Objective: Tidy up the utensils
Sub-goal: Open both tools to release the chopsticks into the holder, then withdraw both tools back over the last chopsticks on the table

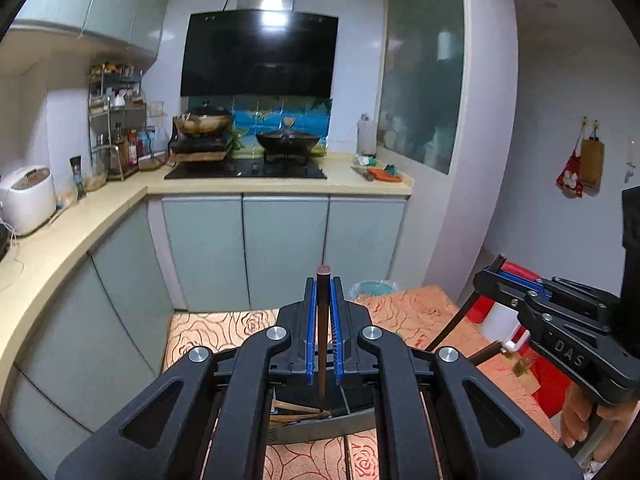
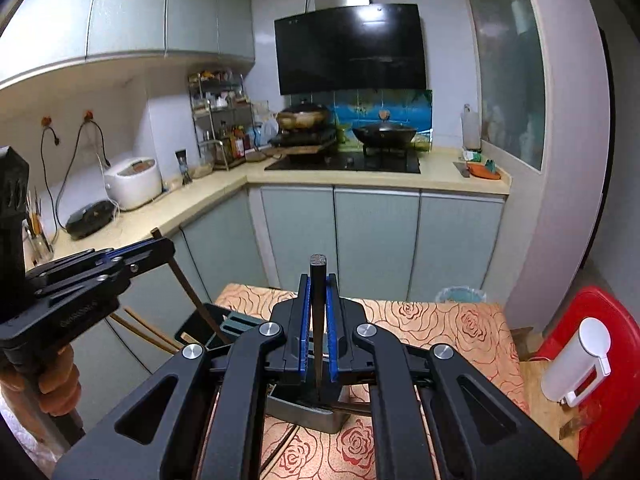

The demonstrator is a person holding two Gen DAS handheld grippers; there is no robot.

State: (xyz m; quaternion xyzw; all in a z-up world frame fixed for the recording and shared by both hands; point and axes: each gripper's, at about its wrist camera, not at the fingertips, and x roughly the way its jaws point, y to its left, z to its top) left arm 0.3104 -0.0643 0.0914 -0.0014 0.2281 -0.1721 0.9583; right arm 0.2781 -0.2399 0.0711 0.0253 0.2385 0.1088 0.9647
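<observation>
In the left wrist view, the left gripper point(image 1: 323, 280) sits at lower centre with its blue pads pinched tight on a dark brown chopstick point(image 1: 322, 332), whose lower tip hangs over a grey utensil tray point(image 1: 352, 420) holding wooden utensils on the rose-patterned tablecloth point(image 1: 208, 336). At the right edge the right gripper point(image 1: 496, 266), marked "DAS", is clamped on a dark chopstick point(image 1: 452, 326) that slants down to the left. In the right wrist view, the same stick stands upright at lower centre.
</observation>
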